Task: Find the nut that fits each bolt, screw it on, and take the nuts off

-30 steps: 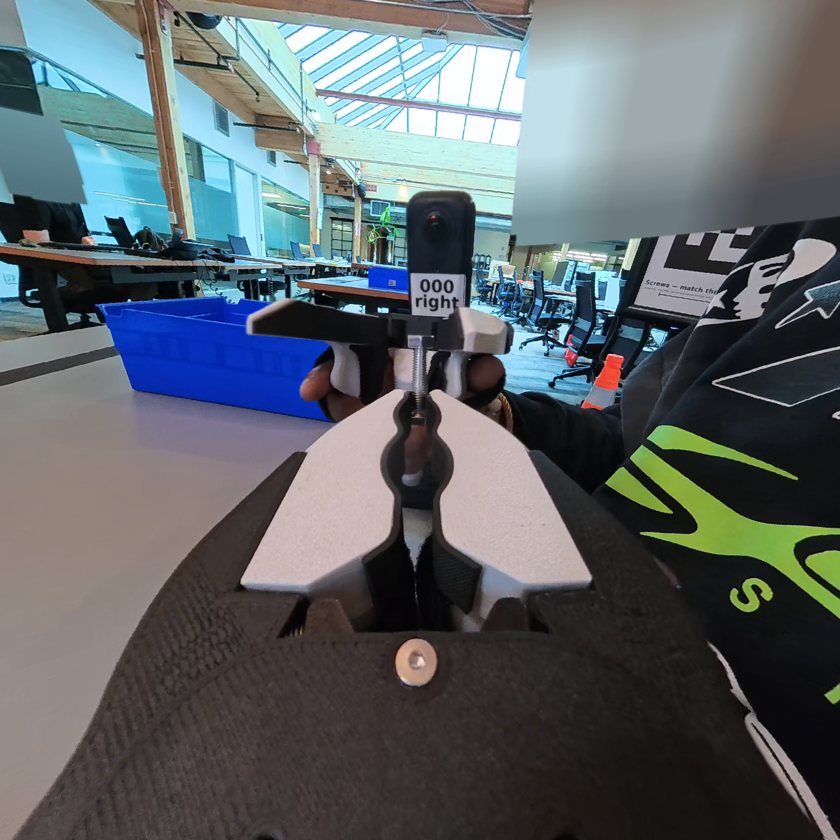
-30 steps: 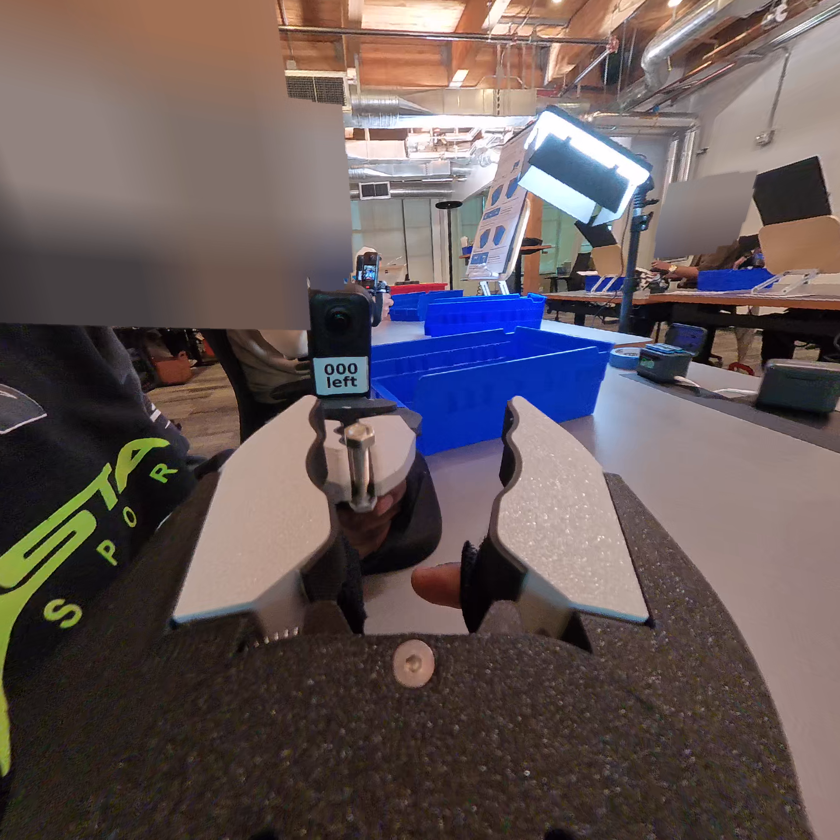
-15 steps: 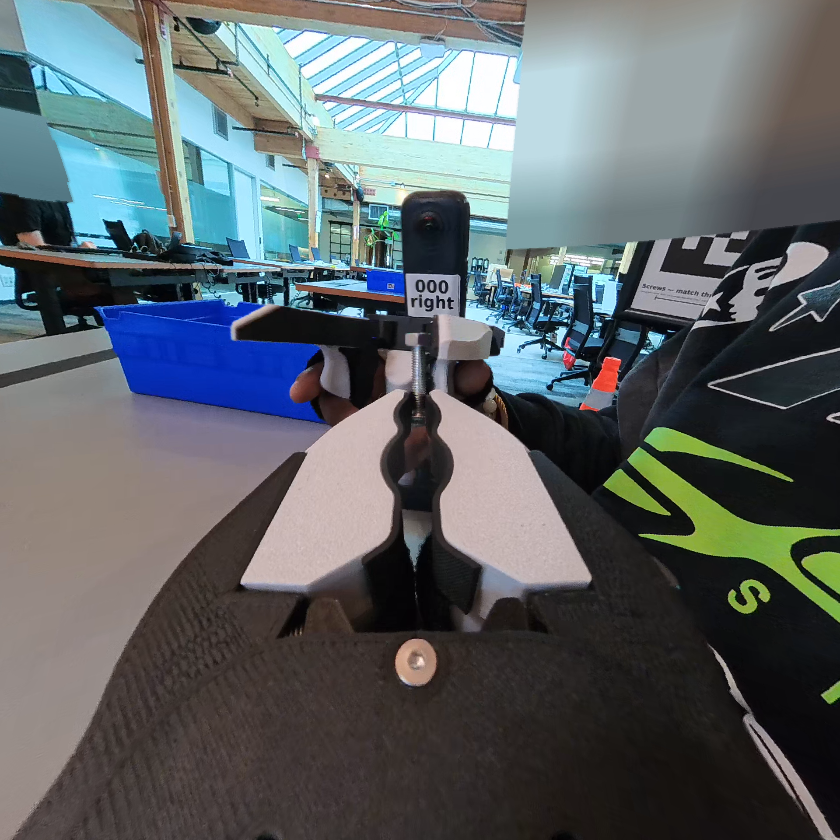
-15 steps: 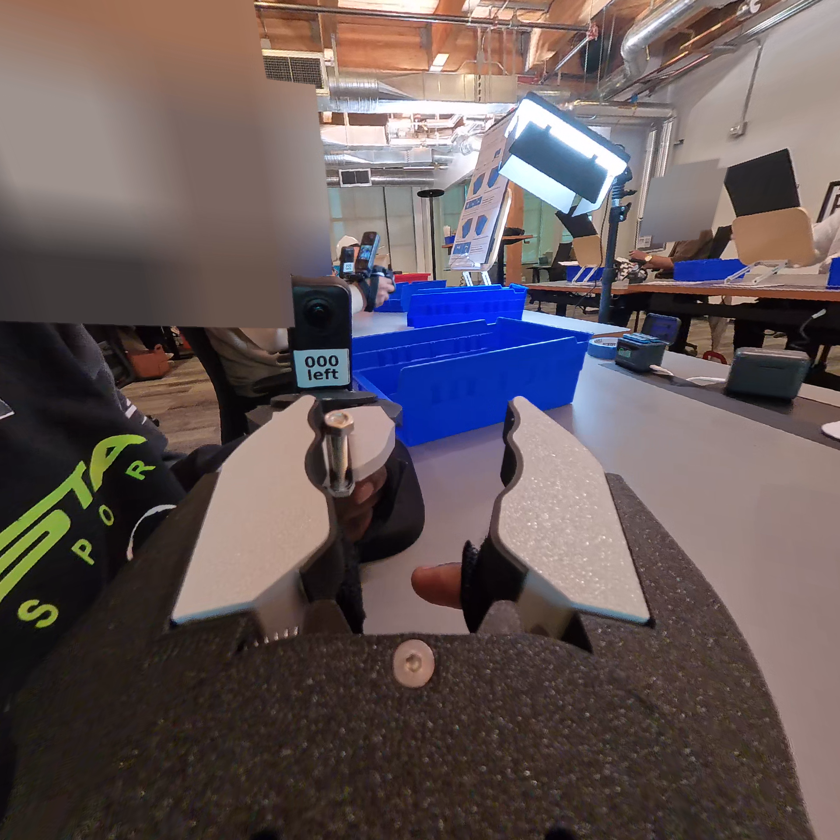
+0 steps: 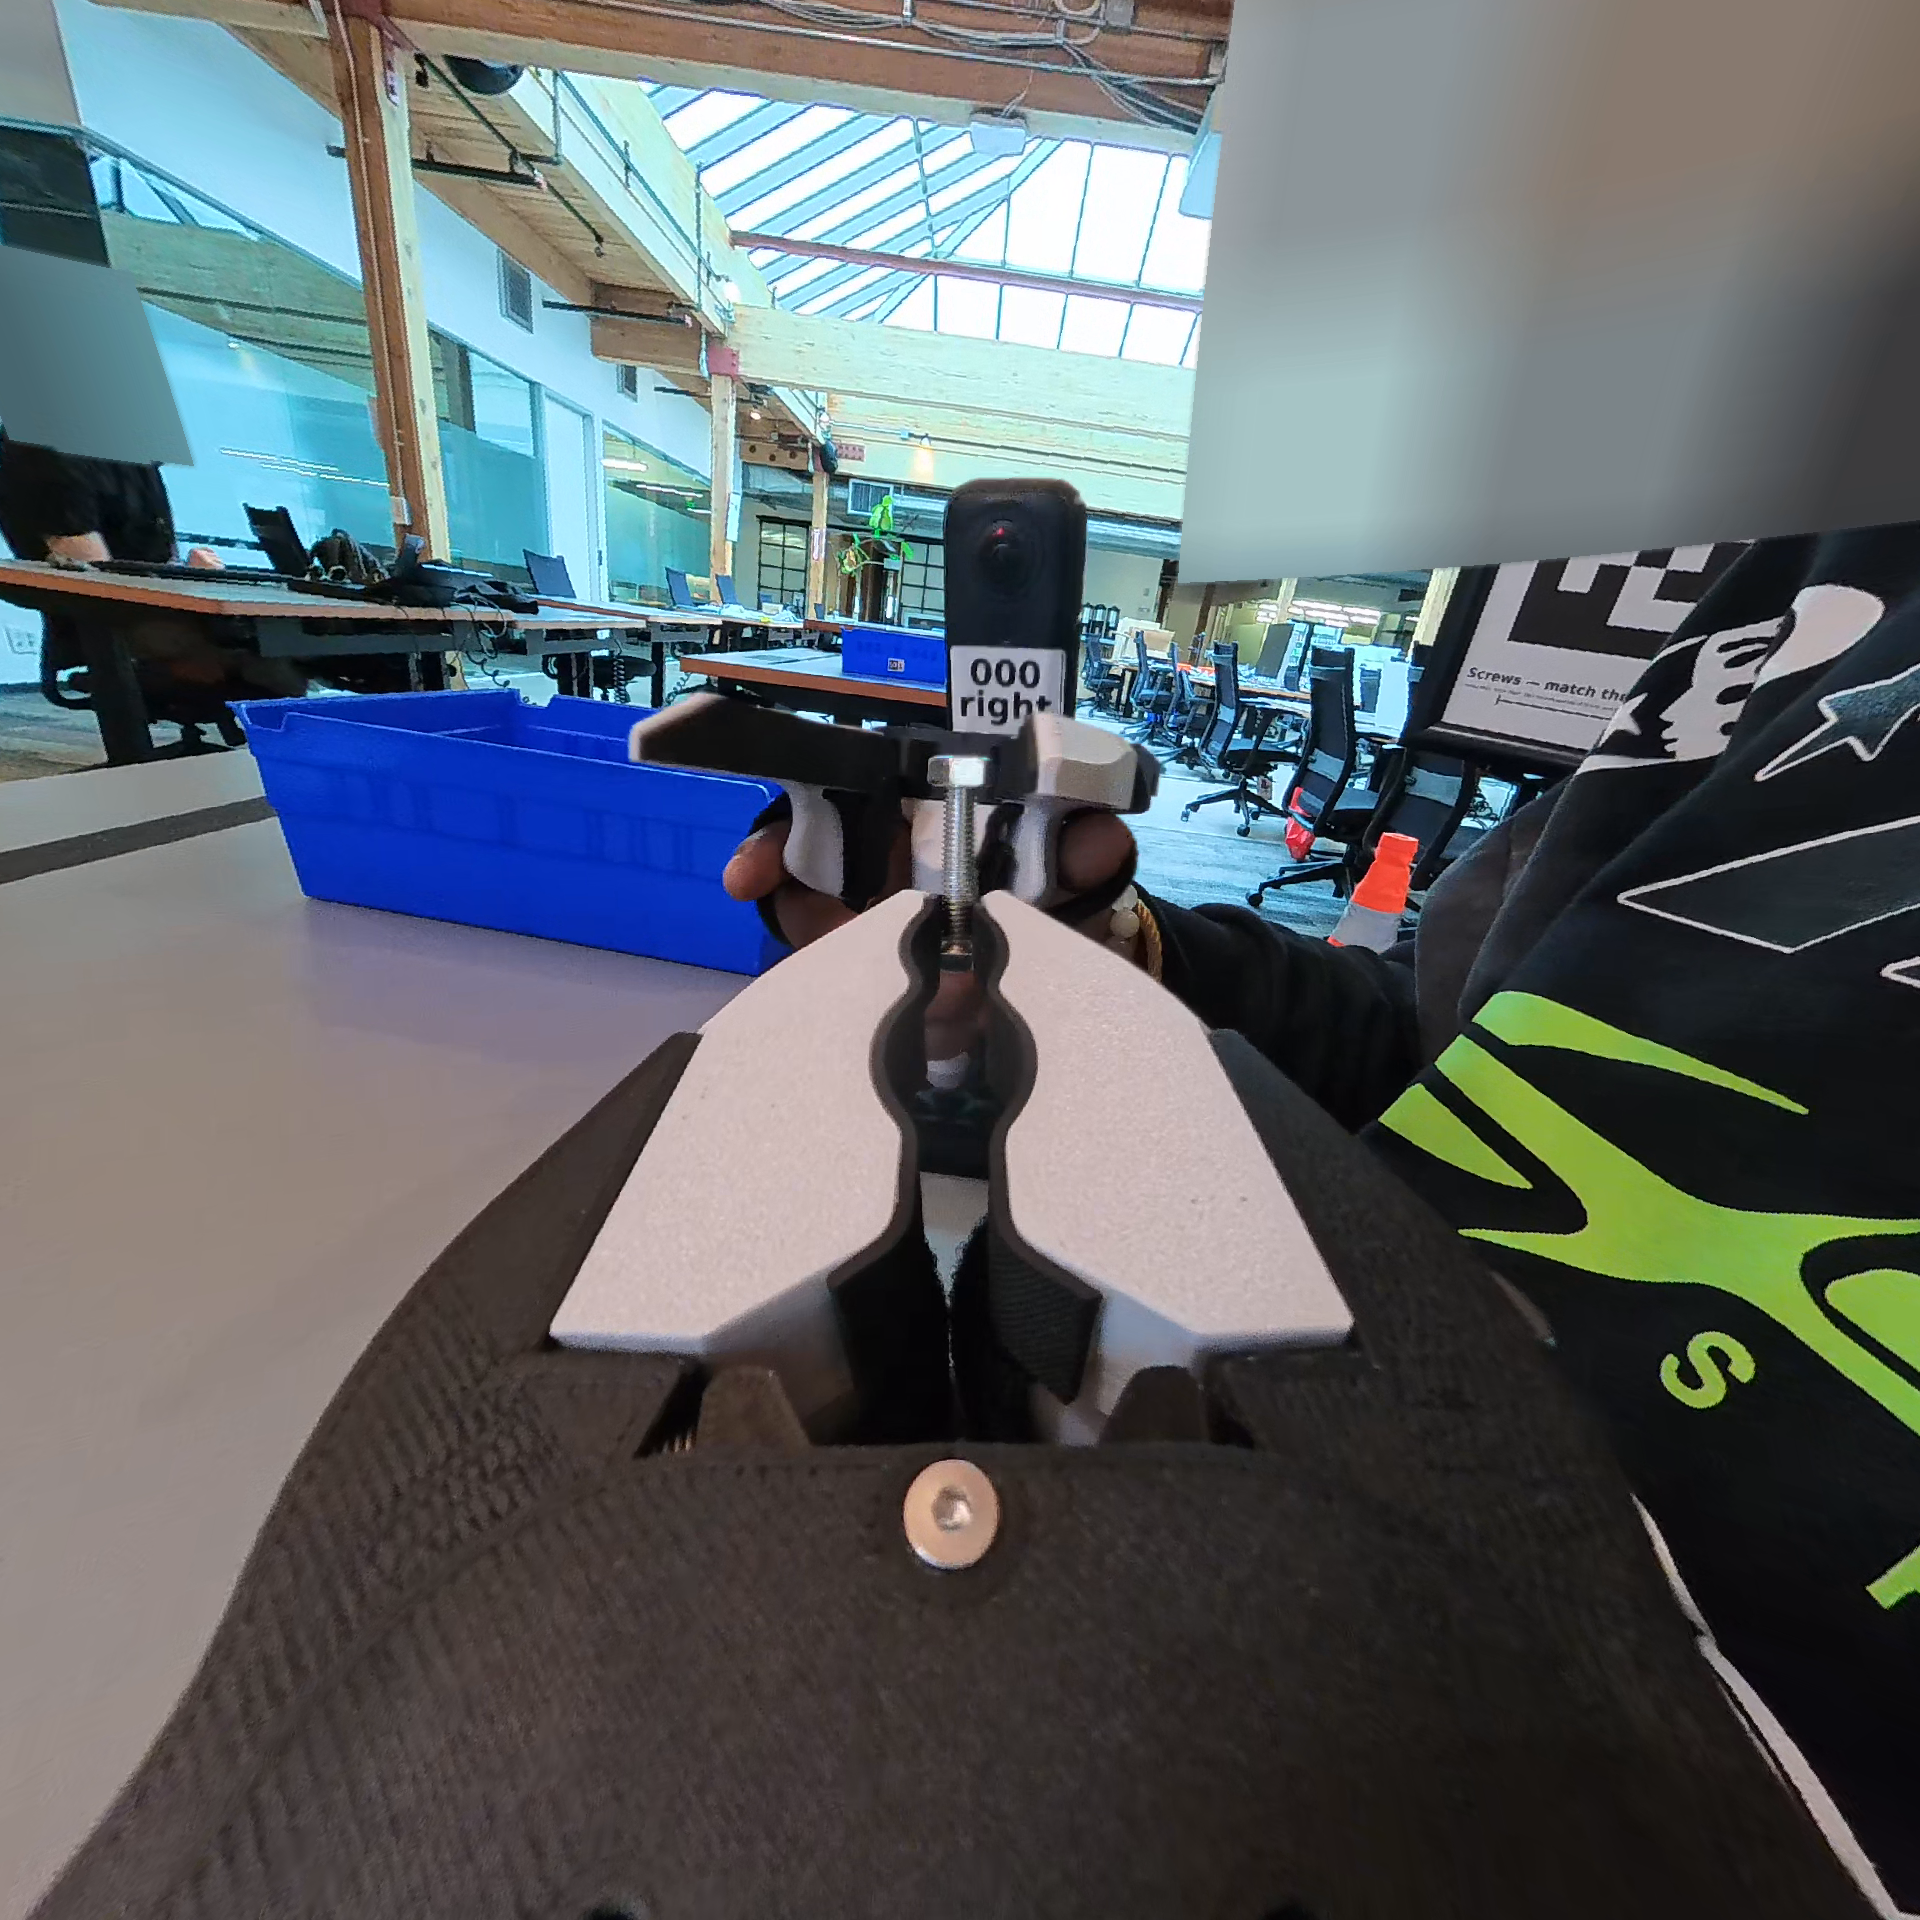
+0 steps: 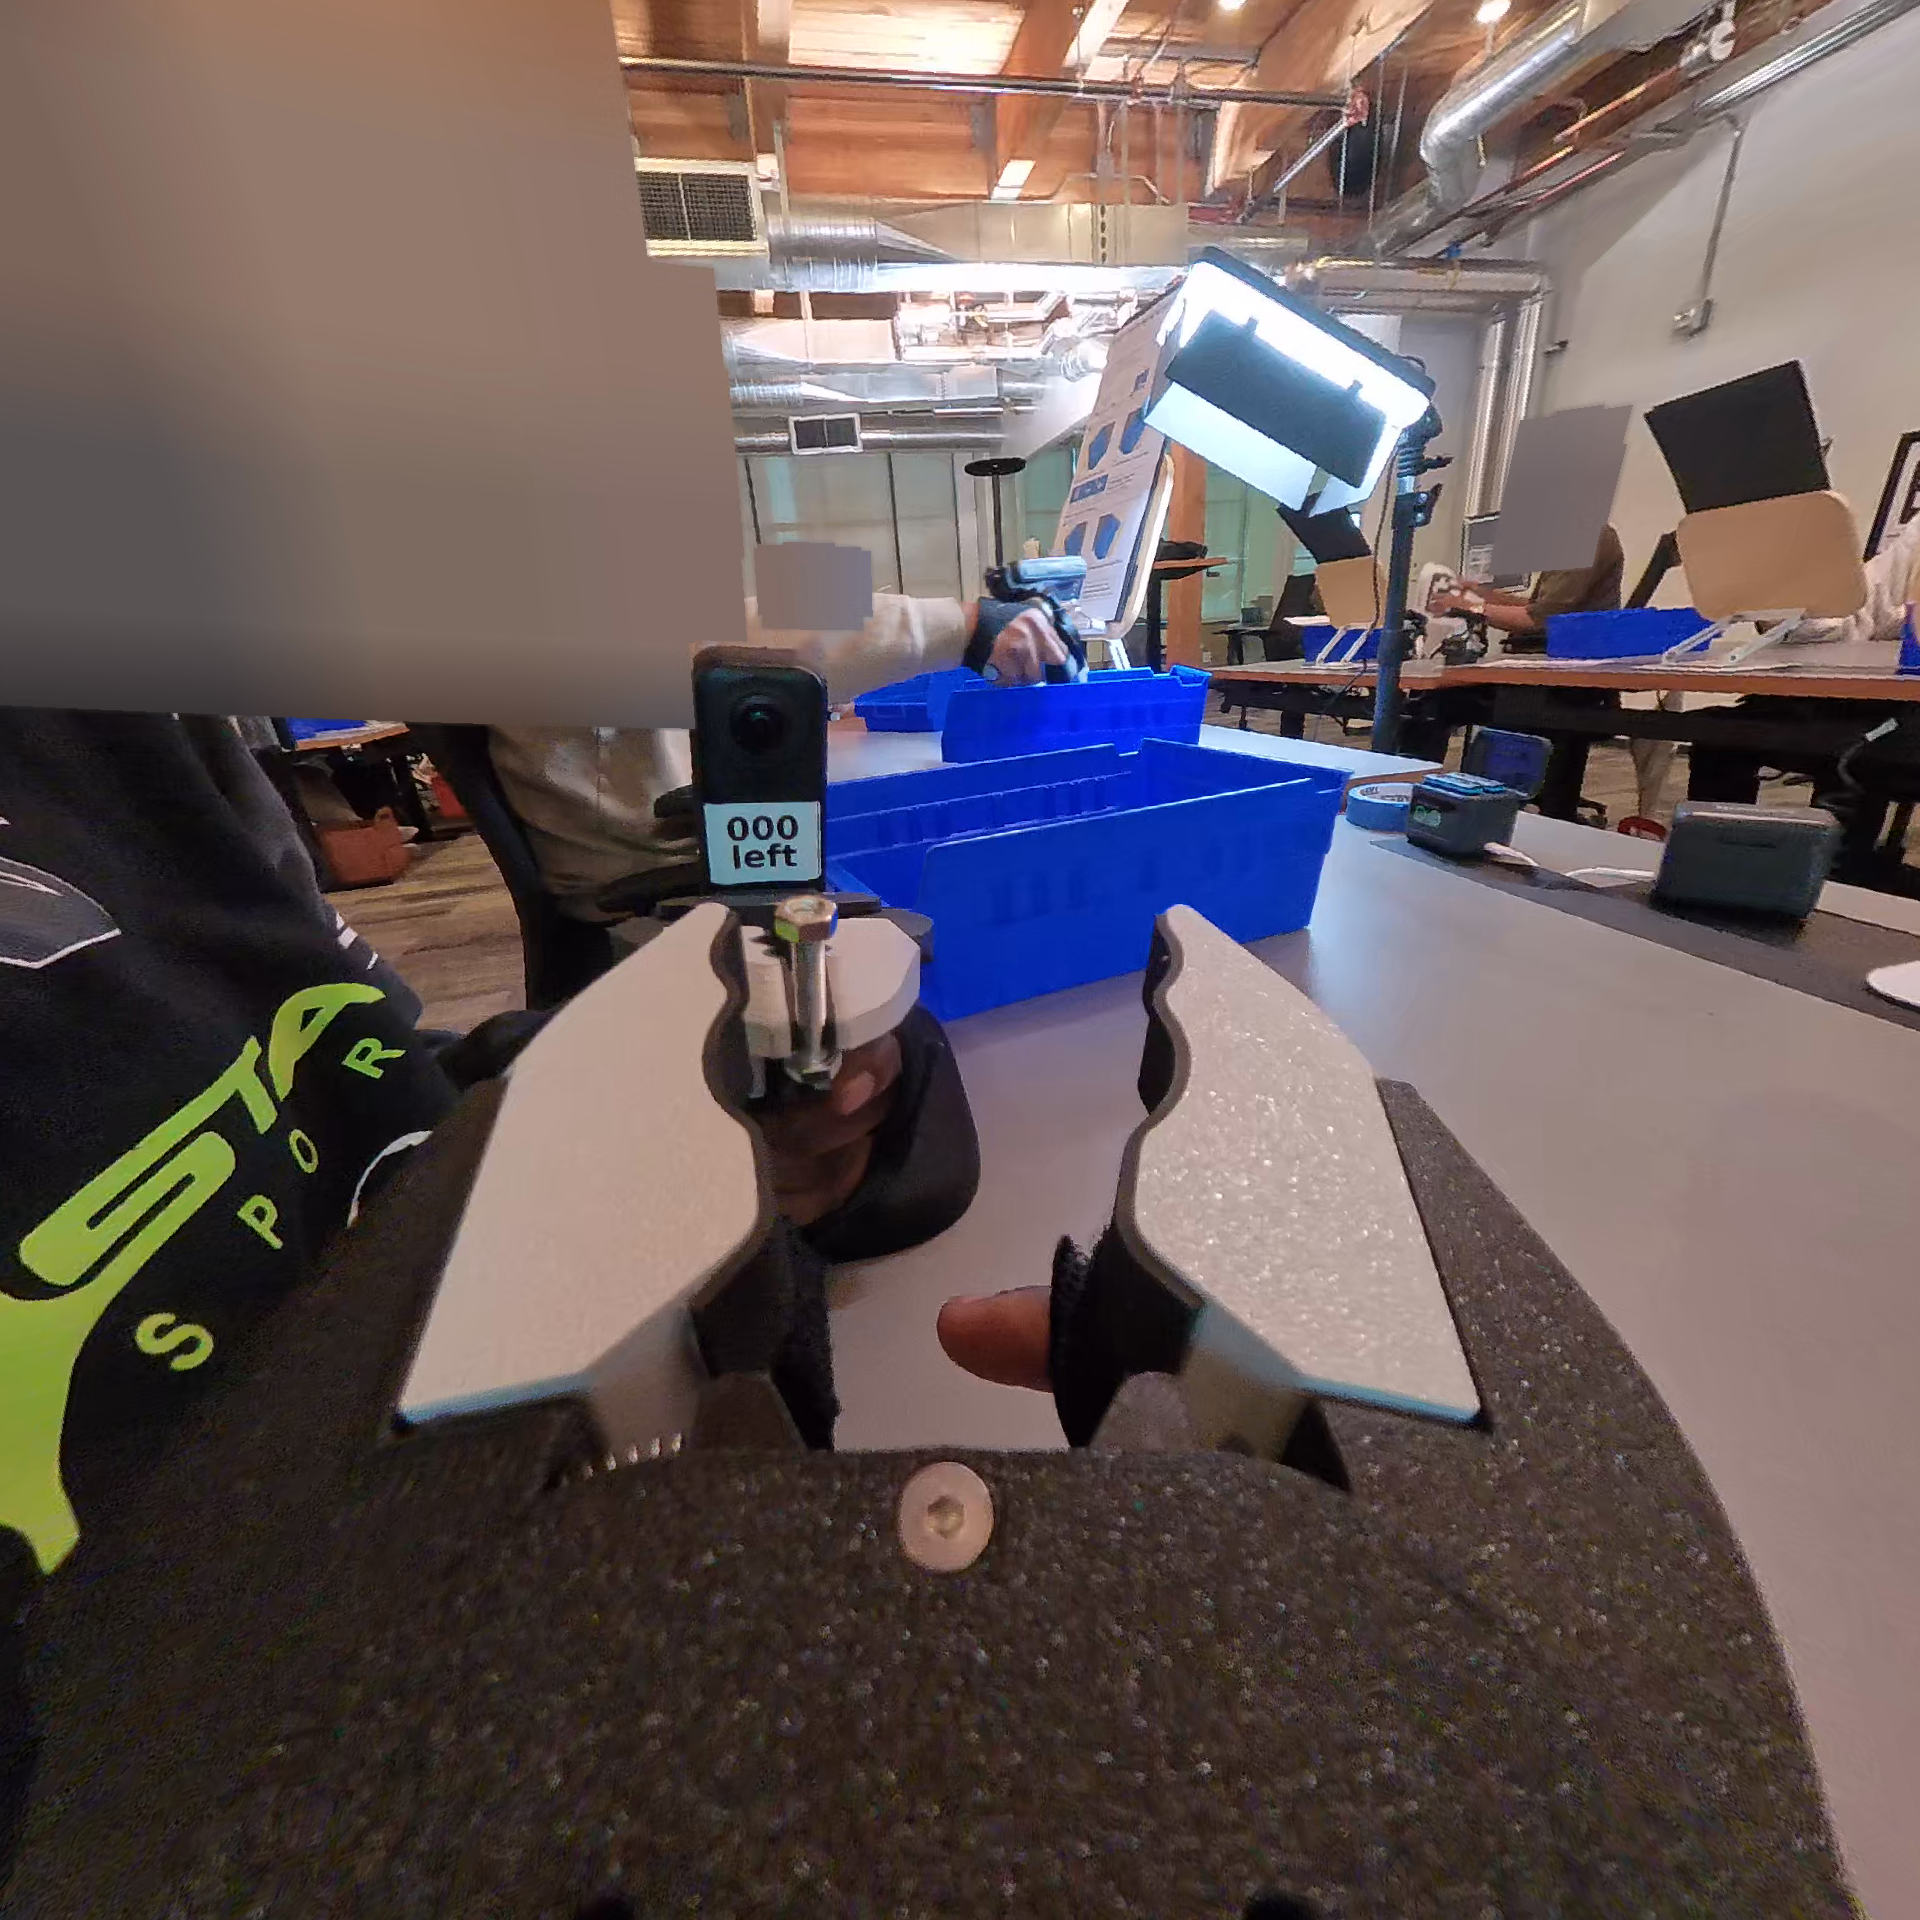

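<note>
My left gripper point(image 5: 951, 909) is shut on the lower end of a silver hex-head bolt point(image 5: 956, 831) and holds it upright, head on top, above the grey table point(image 5: 208, 1091). A small metal piece that may be a nut point(image 5: 954, 951) sits between the jaws at the bolt's lower end. My right gripper point(image 6: 945, 925) is open and empty and faces the left one. In the right wrist view the bolt point(image 6: 805, 987) stands in the left gripper point(image 6: 821, 997), just off my left finger point(image 6: 623, 1143). The left wrist view shows the right gripper point(image 5: 914, 758) open behind the bolt.
A blue bin point(image 5: 499, 800) stands on the table behind the grippers; it also shows in the right wrist view point(image 6: 1091, 883). Small grey cases point(image 6: 1745, 857) and a tape roll point(image 6: 1382, 805) lie at the table's far right. The person's dark sweater point(image 5: 1662, 1039) is close beside me. Left and right tips are no more than a few centimetres apart.
The bolt's head now stands clear in front of the right gripper. In the right wrist view the left gripper and bolt have shifted slightly up. The right gripper stays open.
</note>
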The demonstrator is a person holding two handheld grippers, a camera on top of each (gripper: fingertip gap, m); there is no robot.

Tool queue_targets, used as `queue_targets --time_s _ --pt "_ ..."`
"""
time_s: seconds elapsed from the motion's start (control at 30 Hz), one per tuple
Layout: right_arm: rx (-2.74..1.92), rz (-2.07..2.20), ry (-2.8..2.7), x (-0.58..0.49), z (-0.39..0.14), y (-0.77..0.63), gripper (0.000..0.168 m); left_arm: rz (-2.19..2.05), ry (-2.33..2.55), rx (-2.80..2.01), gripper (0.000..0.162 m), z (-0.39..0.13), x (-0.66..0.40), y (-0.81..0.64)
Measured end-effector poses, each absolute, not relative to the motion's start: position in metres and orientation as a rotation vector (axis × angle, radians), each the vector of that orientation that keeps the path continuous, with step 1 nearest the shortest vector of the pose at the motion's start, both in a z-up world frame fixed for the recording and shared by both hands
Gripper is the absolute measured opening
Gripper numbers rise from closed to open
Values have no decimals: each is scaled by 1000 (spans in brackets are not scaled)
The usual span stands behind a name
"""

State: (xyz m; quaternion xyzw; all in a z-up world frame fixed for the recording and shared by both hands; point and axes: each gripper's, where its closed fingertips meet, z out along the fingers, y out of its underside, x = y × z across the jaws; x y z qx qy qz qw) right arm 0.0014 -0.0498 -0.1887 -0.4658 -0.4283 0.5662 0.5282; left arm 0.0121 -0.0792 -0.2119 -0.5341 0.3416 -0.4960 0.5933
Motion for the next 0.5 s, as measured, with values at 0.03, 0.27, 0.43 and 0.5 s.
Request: queue_targets --time_s 0.03,0.27,0.43,0.5 --pt "-1110 1351 -1029 -3 -188 -51 75 -1149 798 -1243 5 -212 13 -80" --pt "-1108 1358 -1066 -29 -188 -58 75 -1132 822 -1243 5 -214 15 -81" --pt "-1115 1349 -1044 -23 -189 -52 75 -1133 826 -1243 5 -214 15 -82" --pt "-1112 1345 -1044 -20 -188 -51 75 -1139 819 -1242 5 -214 14 -81"
